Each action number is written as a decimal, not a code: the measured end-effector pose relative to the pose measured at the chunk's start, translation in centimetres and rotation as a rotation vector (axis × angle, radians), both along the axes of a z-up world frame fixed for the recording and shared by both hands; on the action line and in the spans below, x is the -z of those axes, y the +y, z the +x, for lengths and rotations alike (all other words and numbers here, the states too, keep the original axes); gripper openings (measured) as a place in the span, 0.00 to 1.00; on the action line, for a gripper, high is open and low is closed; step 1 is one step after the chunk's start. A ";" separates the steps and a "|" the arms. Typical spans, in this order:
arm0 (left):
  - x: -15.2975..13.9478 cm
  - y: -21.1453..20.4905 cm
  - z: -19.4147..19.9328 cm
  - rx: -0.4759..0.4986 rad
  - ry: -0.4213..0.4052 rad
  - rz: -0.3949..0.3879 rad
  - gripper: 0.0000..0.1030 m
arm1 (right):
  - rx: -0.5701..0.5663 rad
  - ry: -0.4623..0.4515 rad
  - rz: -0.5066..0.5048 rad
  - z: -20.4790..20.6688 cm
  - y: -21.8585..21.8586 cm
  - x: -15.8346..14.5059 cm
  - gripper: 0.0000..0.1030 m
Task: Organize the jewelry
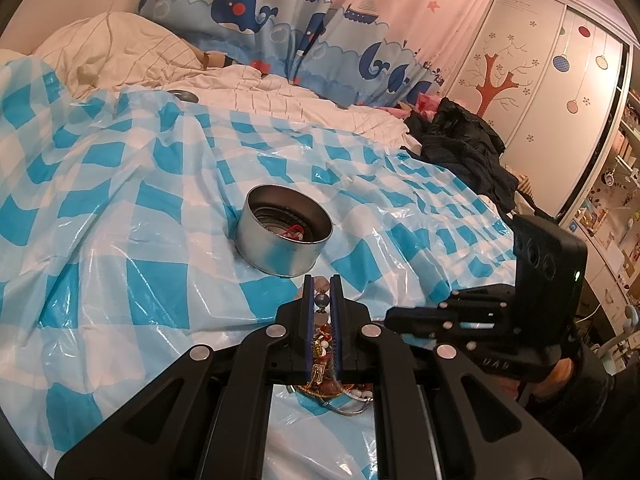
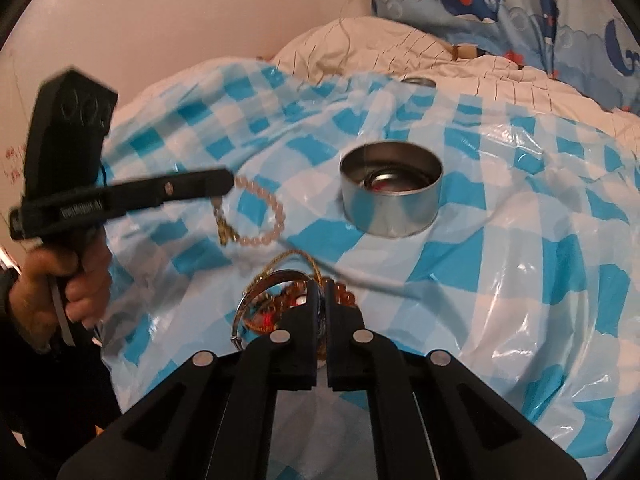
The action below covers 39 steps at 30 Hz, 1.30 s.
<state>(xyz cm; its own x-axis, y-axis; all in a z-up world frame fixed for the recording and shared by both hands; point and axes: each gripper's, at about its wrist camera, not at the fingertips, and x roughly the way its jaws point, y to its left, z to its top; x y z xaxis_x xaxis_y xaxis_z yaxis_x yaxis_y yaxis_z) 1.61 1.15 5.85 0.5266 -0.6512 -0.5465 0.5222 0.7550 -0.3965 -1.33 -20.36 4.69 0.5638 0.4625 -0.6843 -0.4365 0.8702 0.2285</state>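
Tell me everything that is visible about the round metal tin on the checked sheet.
The round metal tin is a low, silver-grey cylinder with no lid on it, standing upright on the blue and white checked plastic sheet. Its wall is plain and slightly shiny. Inside lie dark rings and something red. No gripper touches it; the jewelry pile lies apart from it.

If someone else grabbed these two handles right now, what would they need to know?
Left gripper: shut on a pink bead bracelet, lifted above the checked plastic sheet.
Right gripper: nearly shut, tips down in the jewelry pile; whether it holds anything is unclear.
Round metal tin: open on the sheet, something red already inside.
Left to do: drop the bracelet in the tin, then move the pile's bangle, amber beads and chain.
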 end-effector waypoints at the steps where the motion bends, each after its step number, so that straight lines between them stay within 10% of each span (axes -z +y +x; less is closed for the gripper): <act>1: 0.0 0.0 0.0 0.000 0.000 0.000 0.06 | 0.007 -0.009 0.018 0.0 -0.3 -0.3 0.03; 18: -4.5 -5.2 6.7 -0.011 -0.078 -0.116 0.06 | 0.245 -0.140 0.113 7.6 -5.7 -4.6 0.03; 22: -1.0 -6.0 11.1 -0.108 0.088 -0.023 0.08 | 0.269 -0.126 0.082 10.5 -5.4 -3.5 0.04; 31: -0.6 -1.9 8.9 -0.255 0.117 0.055 0.36 | 0.218 -0.048 -0.079 14.1 -0.5 0.4 0.06; 39: 0.3 -2.0 4.1 -0.144 0.126 0.154 0.38 | 0.287 -0.109 -0.031 6.0 -4.1 -2.2 0.44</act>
<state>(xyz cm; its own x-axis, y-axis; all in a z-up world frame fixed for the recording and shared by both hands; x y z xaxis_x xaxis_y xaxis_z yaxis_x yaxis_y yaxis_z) 5.75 -0.82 5.56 0.5291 -0.4785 -0.7008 0.3585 0.8746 -0.3264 4.70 -24.42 6.89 0.7390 0.2540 -0.6240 -0.1927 0.9672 0.1655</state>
